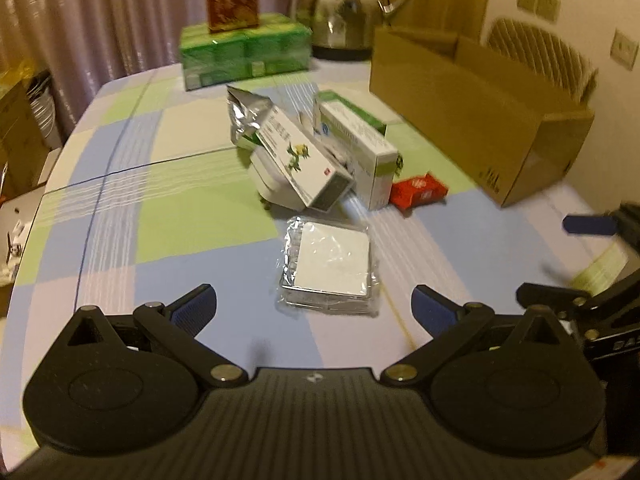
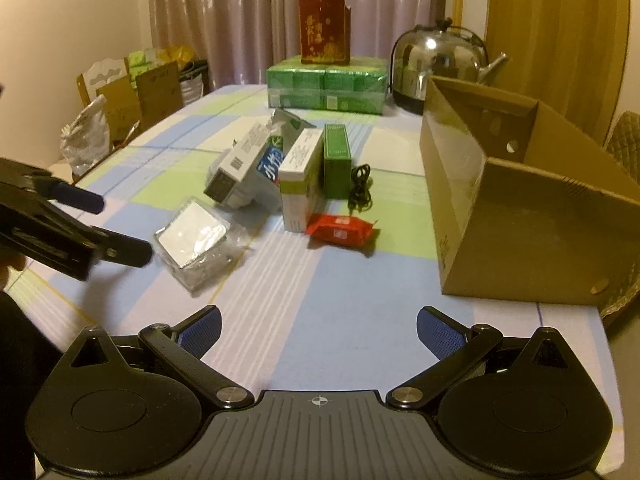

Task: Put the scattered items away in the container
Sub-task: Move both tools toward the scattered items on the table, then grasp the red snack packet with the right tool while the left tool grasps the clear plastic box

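A jumble of small goods is lying mid-surface, waiting beside an open cardboard box (image 2: 520, 208) that is standing at the right edge with its top gaping. From the left, a flat white pad in clear wrapping (image 2: 192, 236) is sitting nearest the cameras, apart from the heap. Behind it a white carton with a flower print (image 1: 300, 156) is leaning tilted across a white rounded object, with a crumpled silver foil pouch (image 1: 244, 114) rising at its back. Next, a white-and-green carton (image 2: 300, 176) is standing on its long edge, a dark green carton (image 2: 337, 160) lying just beside it and a coil of black cord (image 2: 360, 184) touching that carton's right side. A red wrapped packet (image 2: 340, 232) is resting in front of the white-and-green carton, near the cardboard box but apart from it.

The left tool (image 1: 314, 308) is hovering above the wrapped pad with its blue-padded fingers spread wide, holding and touching nothing. The right tool (image 2: 319, 330) is likewise gaping wide over bare cloth, gripping nothing.

The surface (image 2: 320, 320) is wearing a checked cloth of blue, green and pale squares. At its far end a red box (image 2: 324, 28) is standing on a stack of green packs (image 2: 328, 88), with a steel kettle (image 2: 436, 64) to the right. Pleated curtains (image 2: 256, 12) are hanging behind, and a chair loaded with bags and cartons (image 2: 136, 96) is standing at the left.
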The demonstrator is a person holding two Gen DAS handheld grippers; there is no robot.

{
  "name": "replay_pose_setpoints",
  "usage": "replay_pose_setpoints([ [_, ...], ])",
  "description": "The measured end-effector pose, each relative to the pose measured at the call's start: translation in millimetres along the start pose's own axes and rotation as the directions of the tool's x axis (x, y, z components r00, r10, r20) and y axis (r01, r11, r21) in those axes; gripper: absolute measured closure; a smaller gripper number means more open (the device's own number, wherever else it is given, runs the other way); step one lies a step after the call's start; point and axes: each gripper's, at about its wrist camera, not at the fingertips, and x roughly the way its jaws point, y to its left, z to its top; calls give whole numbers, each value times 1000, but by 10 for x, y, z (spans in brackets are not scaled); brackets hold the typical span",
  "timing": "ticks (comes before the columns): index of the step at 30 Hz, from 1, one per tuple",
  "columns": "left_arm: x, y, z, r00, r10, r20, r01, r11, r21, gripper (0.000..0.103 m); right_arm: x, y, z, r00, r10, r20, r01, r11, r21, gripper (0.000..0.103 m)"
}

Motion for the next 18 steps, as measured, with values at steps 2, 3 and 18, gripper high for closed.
replay_pose_setpoints([
  [2, 145, -21, 31, 1000, -3, -23, 4, 1000, 29, 1, 50, -7, -11, 1000, 5, -9, -5, 1000, -1, 2],
  [3, 211, -26, 43, 999, -7, -31, 8, 999, 40, 1, 74, -7, -20, 1000, 6, -15, -6, 1000, -3, 2],
  [18, 782, 54, 139, 990, -80, -120, 89, 993, 77, 33, 477, -26, 89, 999, 30, -37, -32, 998, -47, 2],
])
